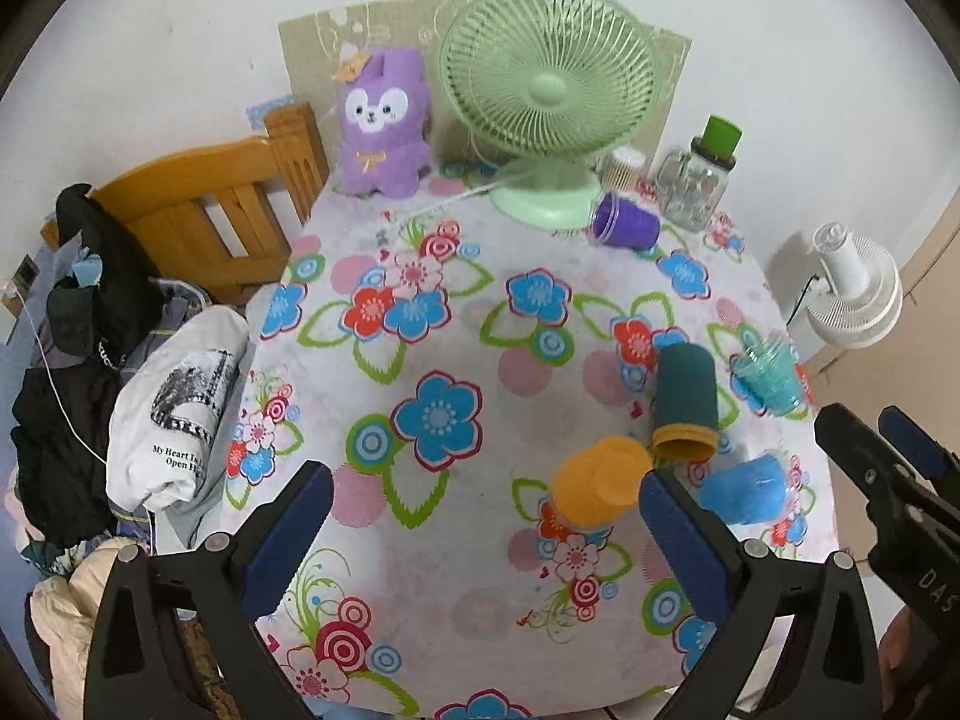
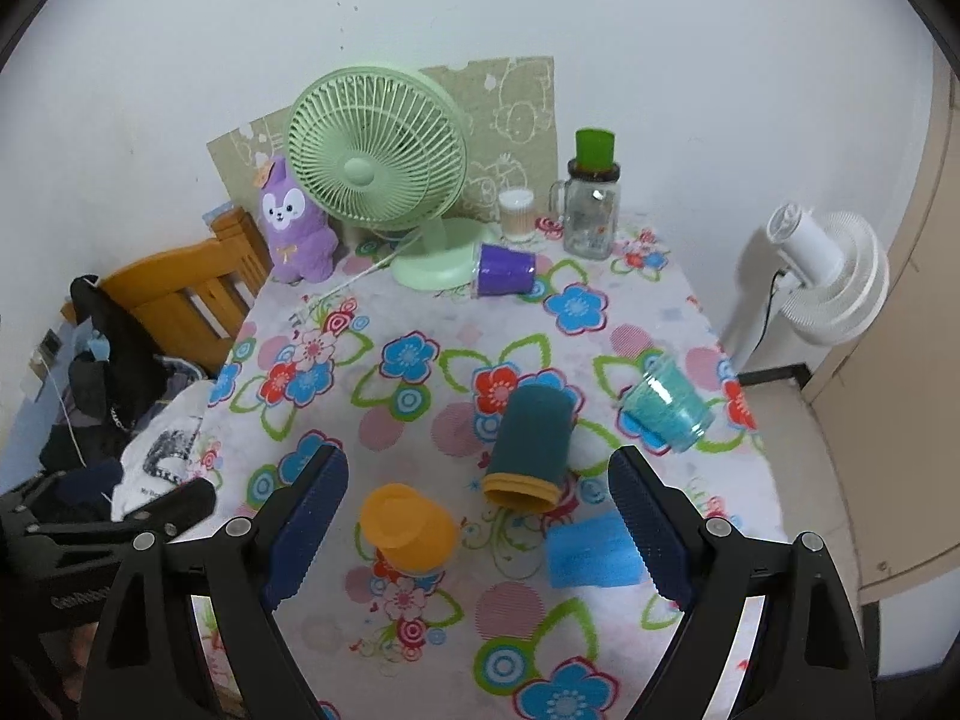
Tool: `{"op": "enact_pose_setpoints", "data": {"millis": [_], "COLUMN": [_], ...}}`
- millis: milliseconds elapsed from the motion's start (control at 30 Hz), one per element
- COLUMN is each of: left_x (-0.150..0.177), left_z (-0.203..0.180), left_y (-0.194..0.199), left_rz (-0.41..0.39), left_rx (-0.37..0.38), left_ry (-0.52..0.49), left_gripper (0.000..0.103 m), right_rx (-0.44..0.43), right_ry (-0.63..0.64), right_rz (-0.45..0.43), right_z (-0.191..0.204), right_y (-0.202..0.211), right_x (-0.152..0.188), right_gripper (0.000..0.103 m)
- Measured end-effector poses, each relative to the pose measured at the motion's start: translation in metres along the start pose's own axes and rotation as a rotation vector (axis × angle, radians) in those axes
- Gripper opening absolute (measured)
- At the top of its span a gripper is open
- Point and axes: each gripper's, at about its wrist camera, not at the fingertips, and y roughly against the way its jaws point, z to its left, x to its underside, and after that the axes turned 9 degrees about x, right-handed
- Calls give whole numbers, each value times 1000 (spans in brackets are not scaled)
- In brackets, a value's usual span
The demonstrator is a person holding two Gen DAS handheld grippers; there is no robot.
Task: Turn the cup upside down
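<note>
Left hand-held gripper (image 1: 486,498) wide apart, nothing between the pads, hovering above the near edge of the bench (image 1: 420,630); right hand-held gripper (image 2: 478,495) likewise spread, gripping nothing, hovering over the near-right part of the bench; right one also visible at the right edge of the left wrist view, left one at the lower left of the right wrist view.

Five cups on the floral cloth. Orange cup (image 2: 408,531) near the front, wide end on the cloth, narrow closed end up, so already inverted; dark teal cup (image 2: 531,447) with yellow rim lying on its side just beyond it, mouth toward the cameras; blue cup (image 2: 594,552) lying on its side to the right of the orange one, partly hidden behind the right pad in the right wrist view; clear turquoise cup (image 2: 666,408) tipped on its side near the right edge of the bench; purple cup (image 2: 504,270) lying on its side far back, touching or just beside the base of the green fan (image 2: 378,150). No cup in contact with either gripper.

Back row: purple plush toy (image 2: 294,228) left of the fan, glass jar (image 2: 591,219) with green lid right of it, small container of sticks (image 2: 516,216) between fan and jar. White fan (image 2: 822,276) off the bench on the right; wooden chair (image 1: 222,204) and pile of clothes (image 1: 120,390) on the left.
</note>
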Motion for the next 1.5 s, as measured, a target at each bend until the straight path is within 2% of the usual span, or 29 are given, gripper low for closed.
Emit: {"op": "enact_pose_setpoints", "data": {"millis": [567, 1500], "left_x": [0, 1], "left_z": [-24, -30], "left_y": [21, 19], "left_rz": [-62, -59], "left_rx": [20, 20], "left_ry": [-33, -41], "left_gripper": [103, 103], "right_rx": [29, 47], "right_ry": [36, 28], "right_rz": [-20, -17], "right_z": [-10, -12], "right_y": [14, 17], "right_x": [3, 5], "right_gripper": [90, 90]}}
